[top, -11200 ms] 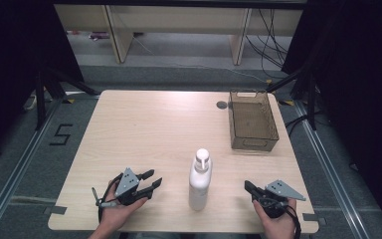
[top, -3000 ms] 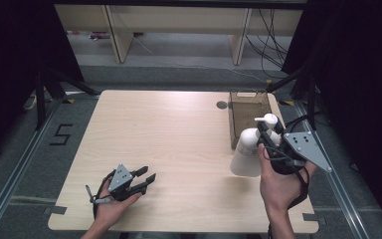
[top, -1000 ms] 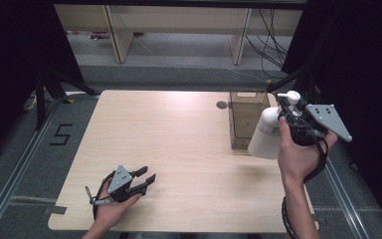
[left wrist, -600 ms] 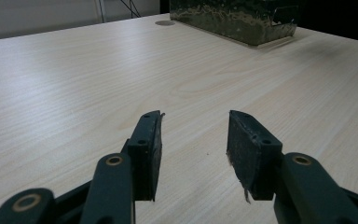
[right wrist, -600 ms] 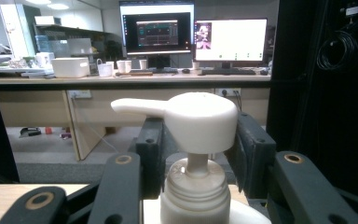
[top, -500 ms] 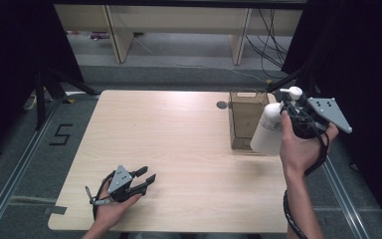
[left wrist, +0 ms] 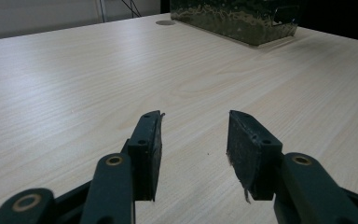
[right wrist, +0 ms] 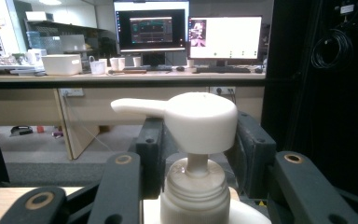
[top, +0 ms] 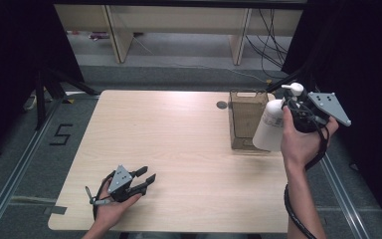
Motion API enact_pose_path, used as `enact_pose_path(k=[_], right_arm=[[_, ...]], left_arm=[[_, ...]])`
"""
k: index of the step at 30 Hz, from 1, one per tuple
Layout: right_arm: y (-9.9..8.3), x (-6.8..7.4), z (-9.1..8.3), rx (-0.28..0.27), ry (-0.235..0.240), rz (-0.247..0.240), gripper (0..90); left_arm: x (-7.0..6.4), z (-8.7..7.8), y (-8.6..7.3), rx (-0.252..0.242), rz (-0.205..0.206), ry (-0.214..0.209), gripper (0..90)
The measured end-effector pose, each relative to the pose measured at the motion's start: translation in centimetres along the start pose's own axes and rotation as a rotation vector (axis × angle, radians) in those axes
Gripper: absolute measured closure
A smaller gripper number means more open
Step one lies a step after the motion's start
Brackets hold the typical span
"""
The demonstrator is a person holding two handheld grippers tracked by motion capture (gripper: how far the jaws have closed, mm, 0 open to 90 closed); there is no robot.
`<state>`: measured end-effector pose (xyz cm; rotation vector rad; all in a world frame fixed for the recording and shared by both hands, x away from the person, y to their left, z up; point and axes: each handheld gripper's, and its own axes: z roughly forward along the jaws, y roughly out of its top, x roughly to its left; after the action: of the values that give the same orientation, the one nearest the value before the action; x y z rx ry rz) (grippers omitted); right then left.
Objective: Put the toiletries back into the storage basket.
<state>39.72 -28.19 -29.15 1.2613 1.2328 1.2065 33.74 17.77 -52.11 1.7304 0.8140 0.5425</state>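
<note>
A white pump bottle [top: 271,127] hangs in the air over the right end of the clear bin [top: 245,124], gripped at its neck by my right gripper [top: 289,106]. In the right gripper view the pump head [right wrist: 193,119] and bottle neck sit between the two black jaws, the spout pointing left. My left gripper [top: 146,178] rests low near the table's front left, open, with bare wood between its pads [left wrist: 149,147] in the left gripper view.
The light wooden table [top: 169,144] has a small round grommet [top: 222,105] behind the bin. The bin [left wrist: 235,18] lies far ahead in the left gripper view. Desks with monitors [right wrist: 186,37] stand beyond the table. Dark curtains flank both sides.
The right gripper has lifted the bottle from the table's front middle and carried it right and back, over the bin. The left gripper has stayed put, open.
</note>
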Motion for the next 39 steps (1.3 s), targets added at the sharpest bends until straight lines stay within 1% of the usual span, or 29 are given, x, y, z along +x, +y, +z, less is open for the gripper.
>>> enact_pose_path(k=[1, 2, 3, 6, 7, 8, 13, 14, 16, 20, 21, 22, 25, 30, 37, 39], right_arm=[[0.0, 0.0, 0.1, -0.004, 0.001, -0.007, 60.4], [0.1, 0.0, 0.2, 0.003, -0.001, -0.001, 60.4], [0.1, -0.1, 0.4, 0.000, 0.000, -0.010, 60.4], [0.3, 0.0, 0.7, -0.002, -0.002, -0.002, 60.4], [0.4, 0.0, 0.8, 0.005, -0.001, -0.002, 60.4], [0.4, 0.0, 1.0, -0.002, -0.001, -0.006, 60.4], [0.6, 0.0, 1.9, 0.008, -0.003, -0.004, 60.4], [0.6, -0.1, 2.1, 0.010, -0.005, -0.013, 60.4], [0.5, -0.1, 2.4, 0.010, -0.009, -0.016, 60.4], [0.5, -0.2, 2.8, 0.017, -0.009, -0.016, 60.4], [0.6, -0.2, 2.9, 0.026, -0.010, -0.011, 60.4], [0.6, -0.2, 3.0, 0.023, -0.010, -0.011, 60.3], [0.6, -0.4, 3.5, 0.027, -0.015, -0.024, 60.3], [0.7, -0.4, 4.1, 0.037, -0.019, -0.017, 60.3], [0.6, -0.4, 4.9, 0.040, -0.016, -0.020, 60.3], [0.6, -0.2, 5.1, 0.051, -0.009, -0.014, 60.3]], left_arm=[[0.0, 0.0, 0.0, 0.000, 0.000, 0.000, 54.7], [0.0, 0.0, 0.0, 0.000, 0.000, 0.000, 54.7], [0.0, 0.0, 0.0, 0.000, 0.000, 0.000, 54.7], [0.0, 0.0, 0.0, -0.002, -0.001, -0.001, 54.7], [0.0, 0.1, 0.0, -0.007, -0.002, -0.008, 54.7], [0.0, 0.1, 0.0, -0.010, -0.003, -0.009, 54.7], [0.1, 0.1, 0.0, -0.010, -0.003, -0.009, 54.7], [0.0, 0.0, 0.0, -0.009, -0.002, -0.009, 54.7], [0.0, 0.0, 0.0, -0.009, -0.004, -0.009, 54.7], [0.1, 0.0, -0.1, -0.012, -0.006, -0.011, 54.7], [0.1, 0.0, 0.0, -0.011, -0.005, -0.011, 54.7], [0.1, 0.0, 0.0, -0.010, -0.005, -0.011, 54.7], [0.1, 0.0, 0.0, -0.010, -0.004, -0.011, 54.7], [0.1, 0.0, 0.0, -0.010, -0.005, -0.011, 54.7], [0.1, 0.0, 0.0, -0.010, -0.005, -0.011, 54.7], [0.1, 0.0, -0.1, -0.010, -0.007, -0.012, 54.7]])
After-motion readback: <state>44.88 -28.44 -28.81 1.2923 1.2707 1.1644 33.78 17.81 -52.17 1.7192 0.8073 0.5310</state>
